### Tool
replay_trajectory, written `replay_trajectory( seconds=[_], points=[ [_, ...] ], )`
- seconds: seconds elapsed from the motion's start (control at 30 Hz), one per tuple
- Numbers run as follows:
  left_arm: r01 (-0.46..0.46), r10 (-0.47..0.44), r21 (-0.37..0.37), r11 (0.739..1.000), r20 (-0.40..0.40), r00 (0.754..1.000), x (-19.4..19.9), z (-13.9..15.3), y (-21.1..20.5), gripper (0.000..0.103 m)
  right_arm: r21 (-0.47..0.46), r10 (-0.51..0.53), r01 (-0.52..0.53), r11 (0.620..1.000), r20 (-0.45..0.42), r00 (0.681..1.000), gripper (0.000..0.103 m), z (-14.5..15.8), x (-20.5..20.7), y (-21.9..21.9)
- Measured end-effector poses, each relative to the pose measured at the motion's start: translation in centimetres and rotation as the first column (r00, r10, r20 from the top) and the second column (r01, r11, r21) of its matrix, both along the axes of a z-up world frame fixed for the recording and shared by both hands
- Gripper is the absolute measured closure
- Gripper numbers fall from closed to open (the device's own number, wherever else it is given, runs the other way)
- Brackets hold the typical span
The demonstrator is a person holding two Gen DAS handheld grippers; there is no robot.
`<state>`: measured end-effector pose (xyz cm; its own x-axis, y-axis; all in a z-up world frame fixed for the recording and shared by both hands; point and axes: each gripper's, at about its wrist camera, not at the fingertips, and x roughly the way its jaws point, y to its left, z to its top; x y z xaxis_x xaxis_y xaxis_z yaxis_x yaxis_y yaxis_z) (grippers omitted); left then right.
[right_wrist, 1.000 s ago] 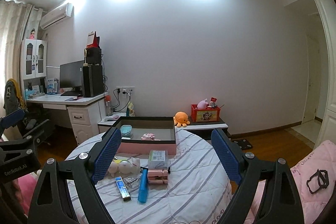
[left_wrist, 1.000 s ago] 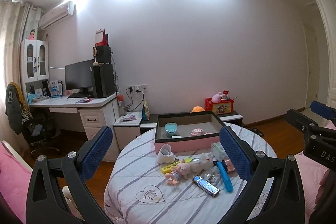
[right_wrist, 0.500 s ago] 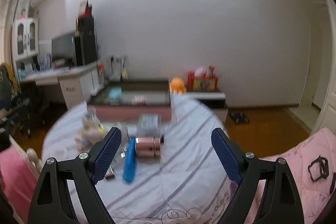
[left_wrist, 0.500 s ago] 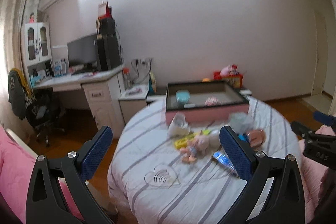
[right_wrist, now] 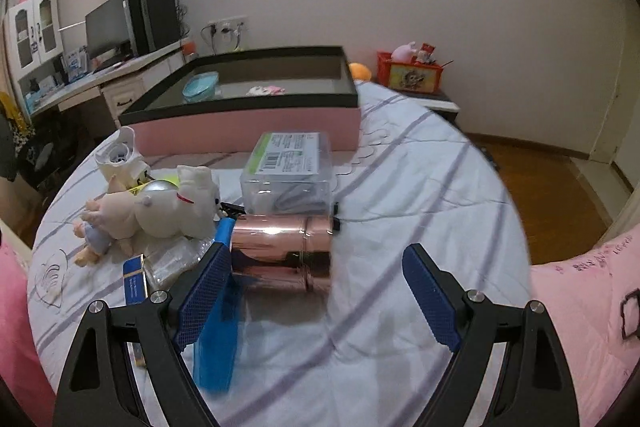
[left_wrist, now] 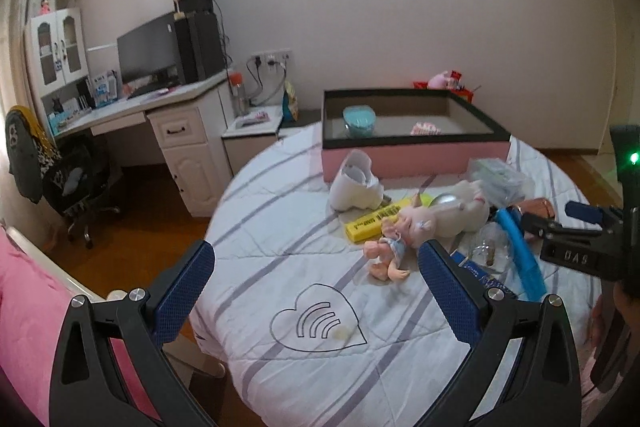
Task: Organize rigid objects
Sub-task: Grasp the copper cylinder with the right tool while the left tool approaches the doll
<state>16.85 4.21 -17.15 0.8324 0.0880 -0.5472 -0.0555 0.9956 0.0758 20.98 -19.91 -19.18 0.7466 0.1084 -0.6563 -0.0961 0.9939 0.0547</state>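
On a round table with a striped cloth point(right_wrist: 420, 187) lie a rose-gold metal cylinder point(right_wrist: 280, 251), a clear plastic case point(right_wrist: 288, 171), a blue tube point(right_wrist: 218, 327), a white plush toy point(right_wrist: 172, 207) and a small blue box point(right_wrist: 134, 283). My right gripper point(right_wrist: 316, 259) is open and tilted down, with the cylinder just ahead of its left finger. My left gripper point(left_wrist: 316, 263) is open over bare cloth near a small doll point(left_wrist: 384, 255), a yellow box point(left_wrist: 374, 223) and a white object point(left_wrist: 354, 183). Behind them stands a pink box with a black rim point(left_wrist: 416, 155).
A teal bowl point(right_wrist: 200, 87) and a small pink item point(right_wrist: 264, 90) lie inside the box. A desk with a monitor point(left_wrist: 148, 55) and a chair point(left_wrist: 76, 179) stand at the left. A red basket point(right_wrist: 410, 73) sits behind the table. Pink bedding point(right_wrist: 580, 307) borders the table.
Both grippers have come down and tipped toward the table, so the objects now look larger and closer. Both sets of jaws stayed open.
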Motion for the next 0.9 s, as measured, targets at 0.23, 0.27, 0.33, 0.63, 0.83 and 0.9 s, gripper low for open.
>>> replay_trajectory(
  seconds=[0.23, 0.27, 0.33, 0.63, 0.83, 0.9],
  points=[
    [0.050, -0.053, -0.042, 0.998, -0.067, 0.996, 3.0, -2.4, -1.1, 0.000, -0.002, 0.023, -0.023, 1.000, -0.047, 0.999, 0.043, -1.1, 0.7, -0.7],
    [0.053, -0.056, -0.041, 0.998, -0.076, 0.995, 3.5, -2.8, -1.3, 0.000, -0.012, 0.017, -0.018, 1.000, -0.049, 0.999, 0.046, -1.2, 0.5, -0.9],
    [0.057, -0.062, -0.046, 0.997, -0.110, 0.992, 4.9, -3.9, -1.7, 0.000, 0.001, 0.018, -0.018, 1.000, -0.050, 0.999, 0.046, -1.3, 0.4, -1.5],
    [0.114, -0.127, -0.076, 0.991, -0.200, 0.972, 9.0, -5.7, -3.7, 0.000, 0.018, 0.006, -0.005, 1.000, -0.071, 0.997, 0.046, -1.9, 1.5, -2.5],
    [0.146, -0.173, -0.120, 0.982, -0.264, 0.949, 10.8, -6.4, -4.2, 0.031, 0.007, 0.006, -0.006, 1.000, -0.079, 0.997, 0.046, -1.9, 2.4, -2.2],
    [0.158, -0.185, -0.120, 0.980, -0.262, 0.947, 10.7, -6.3, -4.4, 0.042, 0.009, 0.009, -0.008, 1.000, -0.078, 0.997, 0.046, -1.9, 2.5, -2.2]
  ],
)
